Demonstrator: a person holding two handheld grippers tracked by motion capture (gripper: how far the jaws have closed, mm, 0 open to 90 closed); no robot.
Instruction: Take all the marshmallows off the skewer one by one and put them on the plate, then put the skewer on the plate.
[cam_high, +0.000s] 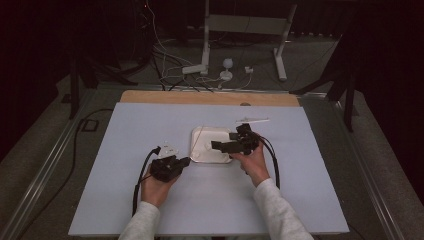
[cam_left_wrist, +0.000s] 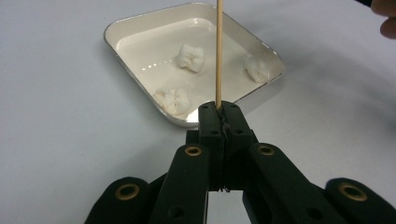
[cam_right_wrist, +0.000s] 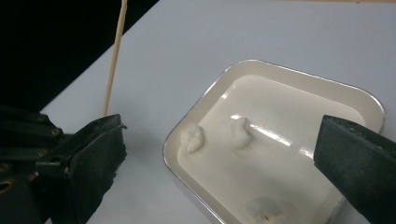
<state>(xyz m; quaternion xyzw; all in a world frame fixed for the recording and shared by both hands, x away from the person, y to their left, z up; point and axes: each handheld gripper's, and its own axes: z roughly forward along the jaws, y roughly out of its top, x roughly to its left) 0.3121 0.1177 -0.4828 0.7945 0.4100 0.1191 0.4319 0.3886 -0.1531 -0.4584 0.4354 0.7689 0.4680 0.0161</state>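
A thin wooden skewer (cam_left_wrist: 218, 51) is clamped upright in the left gripper (cam_left_wrist: 219, 109), near the white tray (cam_left_wrist: 116, 28). Three white lumps (cam_left_wrist: 191, 57) are revealed by the gripper views. The right gripper (cam_right_wrist: 219, 154) is spread wide, empty, over the tray.

The tray (cam_left_wrist: 140, 63) looks like enamelled metal: a glossy cream inside that throws back bright glints, and a thin shiny silver rim. The three white lumps (cam_left_wrist: 191, 57) in it look soft, matt and crinkled. The skewer (cam_left_wrist: 218, 51) is pale, smooth, bare wood. The left hand-held gripper (cam_left_wrist: 219, 109) is matt black plastic with brass-coloured eyelets. The counter (cam_high: 150, 200) has a smooth, matt, pale grey-blue top, with a bare wooden edge at its far side.
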